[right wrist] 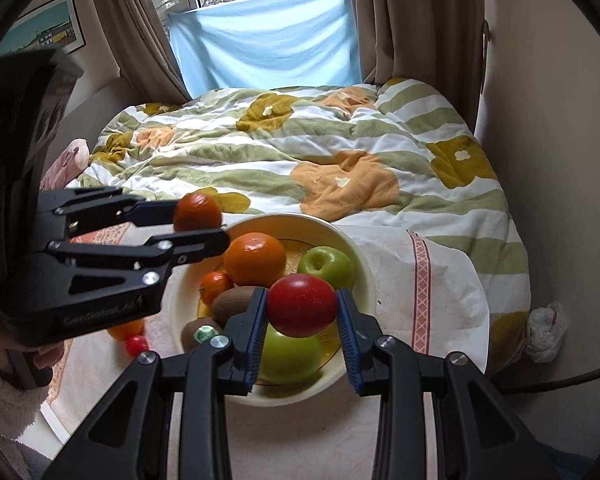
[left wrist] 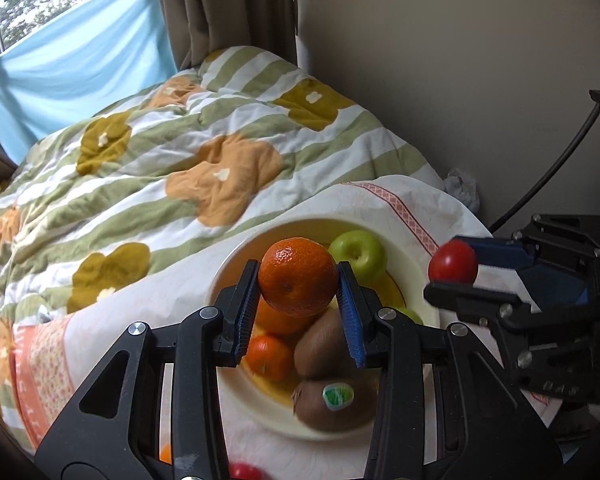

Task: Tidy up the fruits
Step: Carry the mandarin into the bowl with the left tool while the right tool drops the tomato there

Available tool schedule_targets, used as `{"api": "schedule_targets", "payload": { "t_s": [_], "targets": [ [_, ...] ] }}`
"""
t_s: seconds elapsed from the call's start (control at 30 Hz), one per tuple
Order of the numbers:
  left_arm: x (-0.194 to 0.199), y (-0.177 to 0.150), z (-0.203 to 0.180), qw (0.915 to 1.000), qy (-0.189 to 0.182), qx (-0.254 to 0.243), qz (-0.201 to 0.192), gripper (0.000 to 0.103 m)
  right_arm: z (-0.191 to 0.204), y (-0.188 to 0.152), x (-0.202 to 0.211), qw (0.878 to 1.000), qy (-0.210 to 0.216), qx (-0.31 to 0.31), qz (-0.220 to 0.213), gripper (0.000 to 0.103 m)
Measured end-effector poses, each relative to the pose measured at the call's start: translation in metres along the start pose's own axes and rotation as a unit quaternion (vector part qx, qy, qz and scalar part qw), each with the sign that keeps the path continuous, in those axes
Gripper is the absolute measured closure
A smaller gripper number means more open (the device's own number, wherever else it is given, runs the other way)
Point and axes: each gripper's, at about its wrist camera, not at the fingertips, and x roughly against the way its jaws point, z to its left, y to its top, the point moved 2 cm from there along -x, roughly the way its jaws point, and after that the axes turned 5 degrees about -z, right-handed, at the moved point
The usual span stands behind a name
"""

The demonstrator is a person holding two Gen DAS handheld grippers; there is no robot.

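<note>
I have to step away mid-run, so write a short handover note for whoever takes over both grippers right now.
Left gripper: shut on a mandarin, held above the bowl.
Right gripper: shut on a red tomato, also above the bowl.
In the bowl: an orange, a small mandarin, two green apples, two kiwis.
Left: drop both held fruits in, then fetch the orange fruit and small red fruit lying on the cloth beside the bowl.
</note>
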Motion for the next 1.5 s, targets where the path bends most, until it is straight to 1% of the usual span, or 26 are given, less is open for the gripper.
{"api": "schedule_targets", "payload": {
  "t_s": [0.1, 0.23, 0.43, 0.47, 0.5, 0.53, 0.57, 0.6, 0.63, 0.7, 0.93, 1.13, 1.3, 1.5],
  "targets": [
    [-0.024, 0.008, -0.002, 0.9999, 0.003, 0.003, 0.012, 0.062, -0.011, -0.002, -0.01, 1.0, 0.009, -0.002, 0.006, 0.071],
    [-0.048, 0.014, -0.002, 0.9996, -0.002, 0.012, 0.027, 0.062, -0.021, -0.007, -0.018, 1.0, 0.018, -0.008, 0.013, 0.071],
    [-0.068, 0.013, -0.007, 0.9984, 0.002, 0.001, 0.056, 0.061, -0.031, -0.014, -0.025, 0.999, 0.028, -0.023, 0.017, 0.071],
    [-0.07, 0.013, -0.007, 0.9982, 0.004, 0.002, 0.06, 0.059, -0.032, -0.015, -0.026, 0.999, 0.028, -0.025, 0.018, 0.071],
    [-0.069, 0.013, -0.006, 0.9982, 0.006, 0.004, 0.06, 0.055, -0.033, -0.016, -0.026, 0.999, 0.029, -0.027, 0.019, 0.071],
    [-0.068, 0.013, -0.006, 0.9983, 0.007, 0.006, 0.057, 0.036, -0.034, -0.016, -0.026, 0.999, 0.03, -0.028, 0.019, 0.071],
    [-0.066, 0.013, -0.005, 0.9986, 0.011, 0.009, 0.051, 0.01, -0.034, -0.016, -0.026, 0.999, 0.03, -0.029, 0.018, 0.071],
    [-0.062, 0.012, -0.003, 0.9989, 0.014, 0.013, 0.042, 0.002, -0.034, -0.017, -0.025, 0.999, 0.03, -0.029, 0.018, 0.071],
    [-0.056, 0.013, -0.001, 0.9992, 0.012, 0.018, 0.033, 0.0, -0.034, -0.017, -0.024, 0.999, 0.03, -0.029, 0.017, 0.071],
    [-0.049, 0.013, 0.003, 0.9992, 0.008, 0.028, 0.027, 0.0, -0.034, -0.017, -0.024, 0.999, 0.029, -0.028, 0.015, 0.071],
    [-0.017, 0.007, 0.017, 0.9984, 0.022, 0.048, 0.018, 0.0, -0.032, -0.012, -0.013, 0.999, 0.023, -0.023, 0.009, 0.071],
    [0.015, -0.009, 0.031, 0.9965, 0.05, 0.066, 0.012, 0.0, -0.026, -0.002, -0.009, 0.999, 0.027, -0.015, 0.007, 0.071],
    [0.035, -0.023, 0.046, 0.994, 0.063, 0.089, 0.011, 0.0, -0.019, 0.003, -0.02, 0.999, 0.041, -0.012, 0.021, 0.071],
    [0.046, -0.04, 0.059, 0.9907, 0.077, 0.111, 0.014, 0.0, -0.004, -0.002, -0.041, 0.997, 0.061, -0.006, 0.042, 0.071]
  ]
}}
